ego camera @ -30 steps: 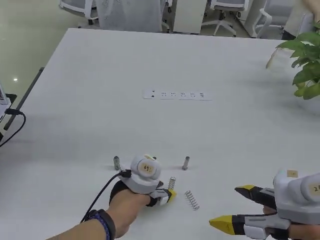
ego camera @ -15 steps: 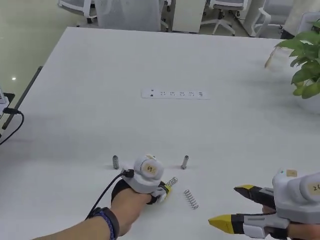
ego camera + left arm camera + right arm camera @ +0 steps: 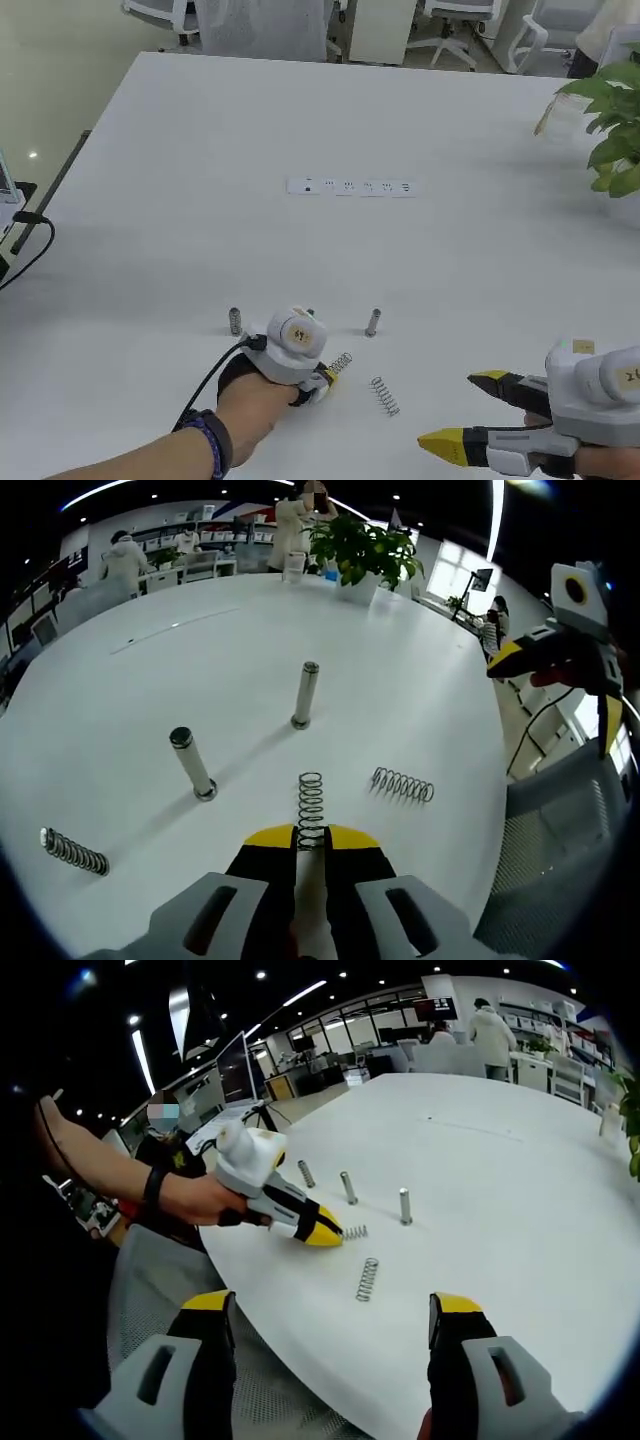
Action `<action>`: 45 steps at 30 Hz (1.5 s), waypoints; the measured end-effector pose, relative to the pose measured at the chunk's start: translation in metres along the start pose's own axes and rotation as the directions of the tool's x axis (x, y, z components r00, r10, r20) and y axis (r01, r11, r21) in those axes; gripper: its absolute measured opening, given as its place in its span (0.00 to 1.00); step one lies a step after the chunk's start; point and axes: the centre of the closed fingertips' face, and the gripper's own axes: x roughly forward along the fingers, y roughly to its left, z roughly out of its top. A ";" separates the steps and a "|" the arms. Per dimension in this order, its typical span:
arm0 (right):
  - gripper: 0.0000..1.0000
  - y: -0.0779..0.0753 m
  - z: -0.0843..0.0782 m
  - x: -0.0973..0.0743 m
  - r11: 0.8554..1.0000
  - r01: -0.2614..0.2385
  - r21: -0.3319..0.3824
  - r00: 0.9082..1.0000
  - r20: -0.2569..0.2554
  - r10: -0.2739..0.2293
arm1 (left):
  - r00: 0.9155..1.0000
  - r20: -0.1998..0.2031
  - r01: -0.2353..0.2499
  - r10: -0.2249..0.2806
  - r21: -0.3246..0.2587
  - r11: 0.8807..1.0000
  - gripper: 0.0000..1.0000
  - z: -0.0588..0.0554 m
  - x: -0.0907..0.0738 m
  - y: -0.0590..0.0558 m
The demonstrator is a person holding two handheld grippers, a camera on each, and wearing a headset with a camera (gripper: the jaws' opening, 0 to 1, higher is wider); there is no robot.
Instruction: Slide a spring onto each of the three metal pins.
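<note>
Since a second ago the held spring [image 3: 341, 362] has tipped from pointing straight to the far side to slanting far-right, toward the right pin [image 3: 373, 321]; the right hand-held gripper [image 3: 460, 410] hangs as it did.

From the head view, the left hand-held gripper [image 3: 325, 377] sits near the front of the white worktop [image 3: 300, 120], its jaws pinched on the near end of that spring. A loose spring [image 3: 384, 396] lies flat just right of it. The left pin [image 3: 235, 321] stands upright with a spring already coiled round it. The right hand-held gripper, at the near right, has its yellow-tipped jaws spread wide with nothing between them. A white power strip [image 3: 347, 187] lies further back, a leafy plant [image 3: 610, 130] stands at the far right, and office chairs [image 3: 450, 20] stand beyond the far edge.

From the left gripper view, the jaws are nearly together, clamping the held spring [image 3: 311, 802], which sticks out ahead of them. The bare middle pin [image 3: 192, 765] and right pin [image 3: 303, 694] stand beyond, apart from it. The loose spring [image 3: 402, 785] lies to the right.

From the right gripper view, the wide-set jaws frame the loose spring [image 3: 367, 1279] without touching it. Past it, the left hand-held gripper [image 3: 322, 1232] holds its spring near the two bare pins.
</note>
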 end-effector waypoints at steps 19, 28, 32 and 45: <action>0.78 0.003 0.002 0.008 1.000 -0.020 -0.010 1.000 -0.001 0.020 | 1.000 0.024 -0.003 0.003 0.022 1.000 0.02 -0.010 -0.034 0.016; 0.78 0.006 0.005 0.013 0.999 -0.033 -0.022 0.999 -0.005 0.033 | 0.999 0.043 -0.019 0.018 0.024 1.000 0.02 -0.014 -0.056 0.030; 0.78 0.006 0.007 0.014 0.999 -0.040 -0.025 0.999 -0.006 0.040 | 0.998 0.052 -0.020 0.019 0.032 0.999 0.02 -0.014 -0.063 0.031; 0.77 0.012 0.010 0.023 0.997 -0.062 -0.041 0.998 -0.014 0.061 | 0.997 0.078 -0.021 0.016 0.055 0.998 0.02 -0.016 -0.089 0.034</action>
